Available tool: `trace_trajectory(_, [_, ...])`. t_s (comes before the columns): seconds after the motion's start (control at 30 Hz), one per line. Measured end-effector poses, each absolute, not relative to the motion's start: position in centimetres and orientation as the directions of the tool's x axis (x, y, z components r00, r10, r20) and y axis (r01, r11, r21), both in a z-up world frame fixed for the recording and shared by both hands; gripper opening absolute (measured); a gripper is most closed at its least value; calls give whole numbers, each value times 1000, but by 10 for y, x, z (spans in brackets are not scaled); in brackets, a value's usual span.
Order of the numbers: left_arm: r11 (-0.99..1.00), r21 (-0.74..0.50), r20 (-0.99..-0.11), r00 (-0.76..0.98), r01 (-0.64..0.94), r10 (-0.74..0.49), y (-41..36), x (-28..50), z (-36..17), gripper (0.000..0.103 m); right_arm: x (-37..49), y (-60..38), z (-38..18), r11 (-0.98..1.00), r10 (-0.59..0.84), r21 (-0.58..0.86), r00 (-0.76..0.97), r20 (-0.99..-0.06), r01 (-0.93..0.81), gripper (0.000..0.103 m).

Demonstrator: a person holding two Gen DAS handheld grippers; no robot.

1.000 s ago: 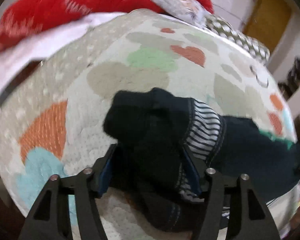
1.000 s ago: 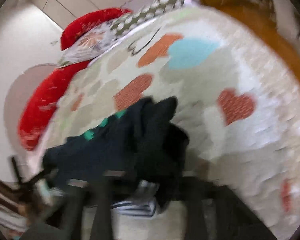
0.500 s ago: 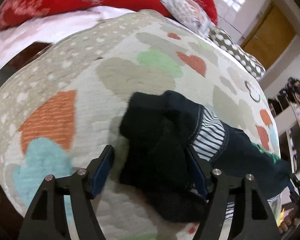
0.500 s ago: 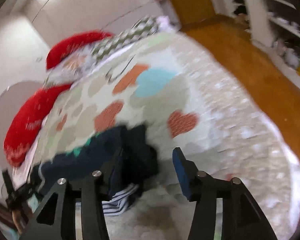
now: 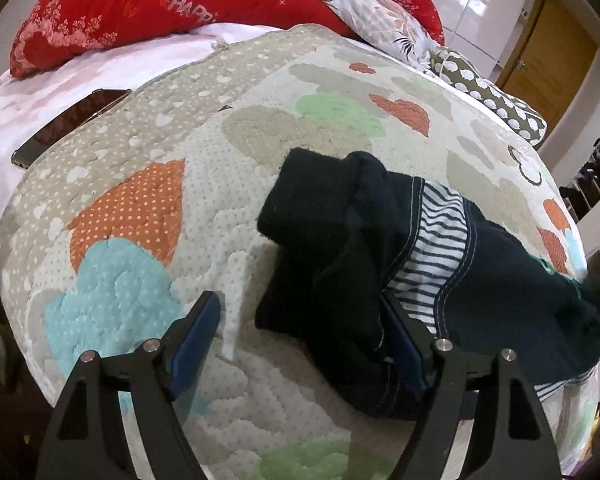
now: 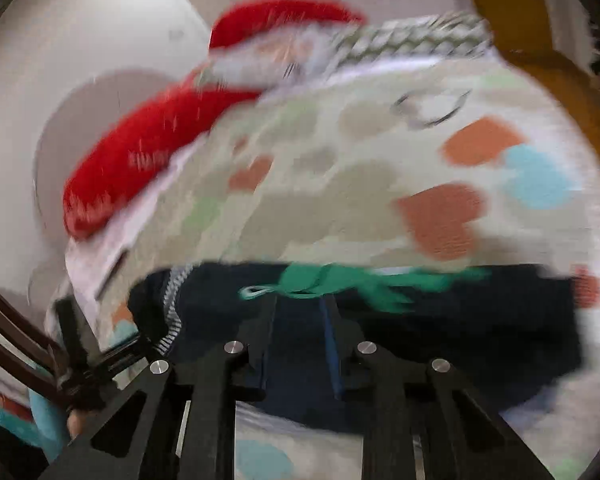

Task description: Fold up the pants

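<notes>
So, left wrist view first:
Left gripper (image 5: 300,334): jaws spread wide, clamping nothing; the right blue pad (image 5: 400,340) sits against the cloth, the left pad is over bare quilt.
Pants: the dark navy pants with a striped lining (image 5: 380,256) lie bunched on the bed just ahead of the fingers, mostly ahead and to the right, trailing off right.
Bed cover: cream quilted blanket with coloured hearts (image 5: 148,208) under everything.
Far ahead: long red pillow (image 5: 160,4); off to the left, a dark phone (image 5: 68,124) on the white sheet.

Right wrist view (blurry):
Right gripper (image 6: 296,344): fingers narrowed with navy fabric between them, looks like it's pinching the pants near a green drawstring (image 6: 340,280) right at the tips.
Pants: spread sideways across the fingers.
</notes>
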State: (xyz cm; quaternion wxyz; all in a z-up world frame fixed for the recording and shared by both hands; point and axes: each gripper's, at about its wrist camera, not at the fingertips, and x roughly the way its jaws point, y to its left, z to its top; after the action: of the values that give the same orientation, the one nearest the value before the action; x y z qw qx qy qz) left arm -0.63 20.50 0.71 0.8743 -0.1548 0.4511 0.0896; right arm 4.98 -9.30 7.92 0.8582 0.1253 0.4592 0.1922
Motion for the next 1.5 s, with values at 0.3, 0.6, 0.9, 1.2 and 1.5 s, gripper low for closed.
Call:
trace_trajectory(0.3, [908,-289,-738,675,-304,-10,223,-46,39,79,91,-32,31,944,324,258,435,-840,-206,24])
trace_trajectory(0.6, [910,-87,-800,573,-405,179,242,23,34,79,14,-70,55,964,253,151,587,-770,-217,33])
trace_trajectory(0.9, [771,-305,-796,594,-559,116,299,-21,57,78,-33,-203,52,918,106,339,694,-712,207,50])
trace_trajectory(1.2, [902,-29,-729,626,-431,276,196,-54,98,79,-56,-218,58,913,51,331,737,-674,240,55])
trace_trajectory(1.5, [938,218,-641,685,-271,347,96,-49,121,79,-76,-245,53,894,65,376,761,-646,243,57])
